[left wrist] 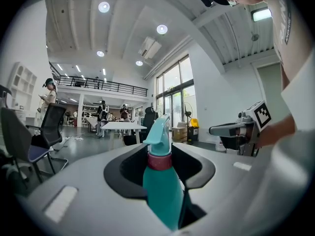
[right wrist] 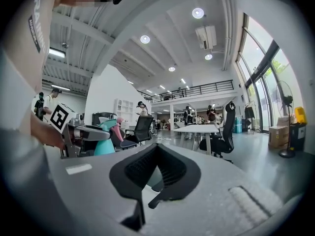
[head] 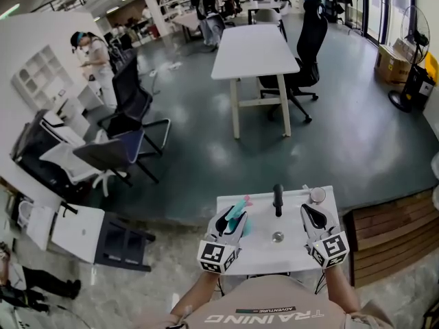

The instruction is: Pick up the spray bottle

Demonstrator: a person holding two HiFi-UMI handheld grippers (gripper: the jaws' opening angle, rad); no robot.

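Your left gripper (head: pixel 230 219) is clenched on the spray bottle (left wrist: pixel 162 193). In the left gripper view the teal body stands upright between the two black jaws and fills the gap low down, while the dark red collar and the pale blue nozzle rise above the jaw tips. From the head view the bottle sits over the left part of the small white tabletop (head: pixel 288 256), close to its left edge and toward the far left corner, with its pink trigger pointing away from you. You cannot tell from any view whether its base rests on the tabletop or is clear of it.

Your right gripper (head: pixel 310 215) hovers over the right side of the same tabletop, well apart from the bottle. Its jaw tips are drawn together with nothing between them.

By count there are one spray bottle and two grippers. Three other things are on the tabletop:
- One black upright object (head: pixel 278 199) stands near the middle of the far edge.
- One small round metal piece (head: pixel 277 236) lies about the centre.
- One pale round object (head: pixel 317 195) sits at the far right corner.
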